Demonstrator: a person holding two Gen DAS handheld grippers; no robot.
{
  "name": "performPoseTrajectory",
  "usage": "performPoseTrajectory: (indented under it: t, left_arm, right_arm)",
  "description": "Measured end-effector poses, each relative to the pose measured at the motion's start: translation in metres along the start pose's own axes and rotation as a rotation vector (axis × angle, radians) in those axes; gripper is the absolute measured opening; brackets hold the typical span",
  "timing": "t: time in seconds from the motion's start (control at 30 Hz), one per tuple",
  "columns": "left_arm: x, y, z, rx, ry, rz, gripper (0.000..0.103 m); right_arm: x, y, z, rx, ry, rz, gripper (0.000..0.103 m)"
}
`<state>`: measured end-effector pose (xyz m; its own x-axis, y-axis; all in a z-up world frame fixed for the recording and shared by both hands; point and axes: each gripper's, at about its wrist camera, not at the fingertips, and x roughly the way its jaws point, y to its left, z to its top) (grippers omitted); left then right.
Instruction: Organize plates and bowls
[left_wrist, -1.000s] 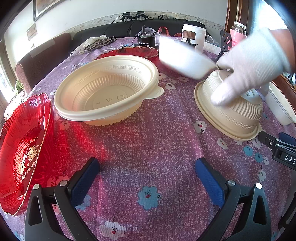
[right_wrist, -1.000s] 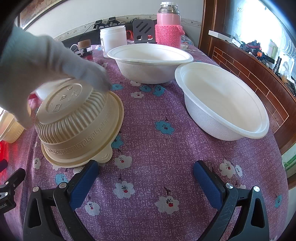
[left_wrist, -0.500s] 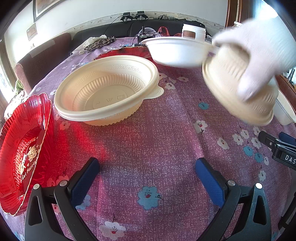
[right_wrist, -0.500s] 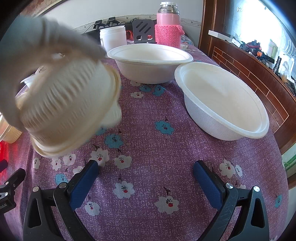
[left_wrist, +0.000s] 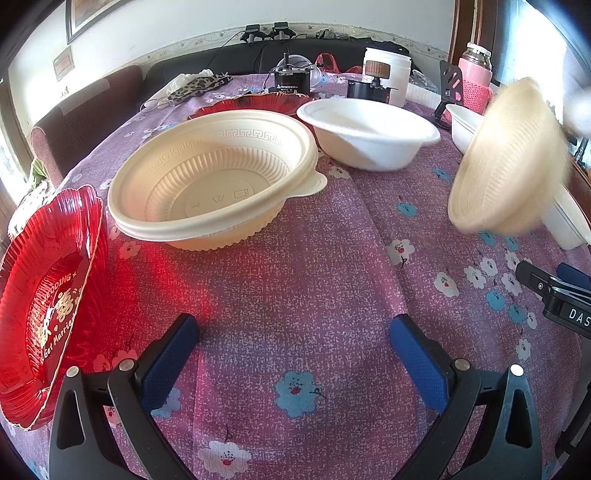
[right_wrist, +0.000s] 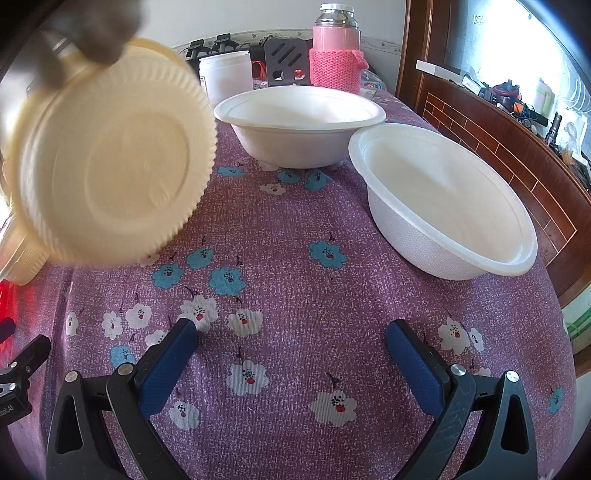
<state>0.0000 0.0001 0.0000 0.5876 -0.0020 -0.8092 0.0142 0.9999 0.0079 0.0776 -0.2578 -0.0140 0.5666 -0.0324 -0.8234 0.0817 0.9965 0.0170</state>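
- The left claw (left_wrist: 293, 345) has its blue pads spread wide apart, with nothing between them, low over the tabletop (left_wrist: 303, 266), which wears a purple flowered cloth.
- The right claw (right_wrist: 291, 349) is likewise spread wide and holds nothing.
- A cream ribbed bowl (right_wrist: 110, 162) hangs tilted in the air, blurred, lifted clear of the cloth; its flat underside faces the right wrist camera, and a blurred gloved hand (right_wrist: 92, 33) grips its upper edge.
- From the left wrist the same bowl (left_wrist: 506, 158) shows at the right side, tipped on edge above the cloth.
- A second cream bowl (left_wrist: 214, 177) sits upright ahead of the left claw.
- A white bowl (left_wrist: 369, 133) stands just behind it, to the right.
- A red plate (left_wrist: 44, 302) lies at the left edge, with gold lettering.
- Two white bowls stand ahead of the right claw: the far one (right_wrist: 299, 122) and the near one (right_wrist: 443, 199), almost touching.
- A pink flask (right_wrist: 336, 55) and a white jar (right_wrist: 225, 77) stand behind them.
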Motion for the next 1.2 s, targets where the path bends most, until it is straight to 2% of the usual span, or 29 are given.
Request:
performPoseTrajectory:
  t: [1.2]
  left_arm:
    - [0.0000, 0.0000, 0.0000, 0.000, -0.001, 0.000, 0.103]
  right_arm:
    - [-0.0010, 0.0004, 0.0002, 0.001, 0.000, -0.001, 0.102]
